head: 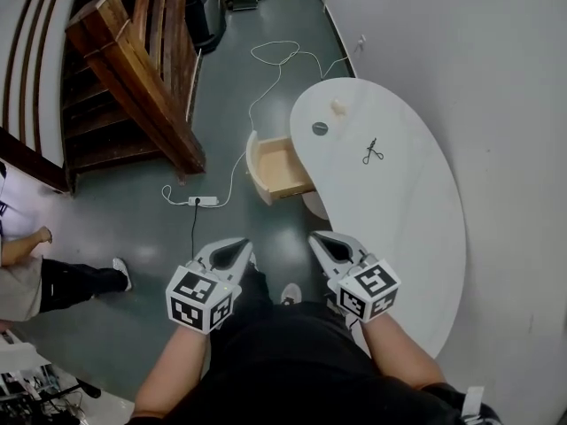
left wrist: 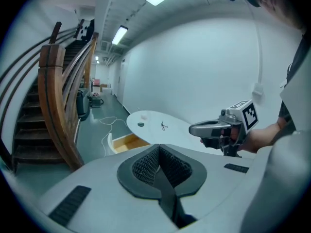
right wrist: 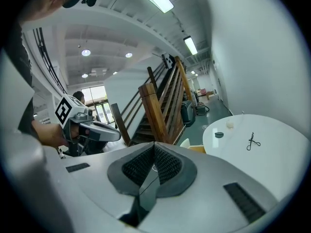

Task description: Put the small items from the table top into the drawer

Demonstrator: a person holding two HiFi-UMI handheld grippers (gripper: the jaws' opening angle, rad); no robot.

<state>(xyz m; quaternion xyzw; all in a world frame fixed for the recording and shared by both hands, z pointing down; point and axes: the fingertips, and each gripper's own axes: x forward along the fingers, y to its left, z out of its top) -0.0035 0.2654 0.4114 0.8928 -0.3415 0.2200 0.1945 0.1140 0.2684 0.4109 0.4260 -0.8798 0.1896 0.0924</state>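
A white curved table [head: 399, 220] stands ahead on the right, its wooden drawer [head: 279, 168] pulled open and looking empty. On the top lie a small black scissor-like tool [head: 373, 151], a dark round disc [head: 320, 128] and a small white item [head: 337, 106]. Both grippers hang in front of me, well short of the items. My left gripper [head: 232, 248] is shut and empty, its pads meeting in the left gripper view [left wrist: 158, 161]. My right gripper [head: 324, 244] is shut and empty too [right wrist: 154, 161], near the table's near end. The tool [right wrist: 252, 141] and disc [right wrist: 219, 135] also show in the right gripper view.
A wooden staircase [head: 133, 69] rises at the left. A white cable and power strip [head: 204, 201] lie on the floor by the drawer. A person's leg and shoe [head: 89, 277] are at the left edge. A white wall [head: 496, 78] runs behind the table.
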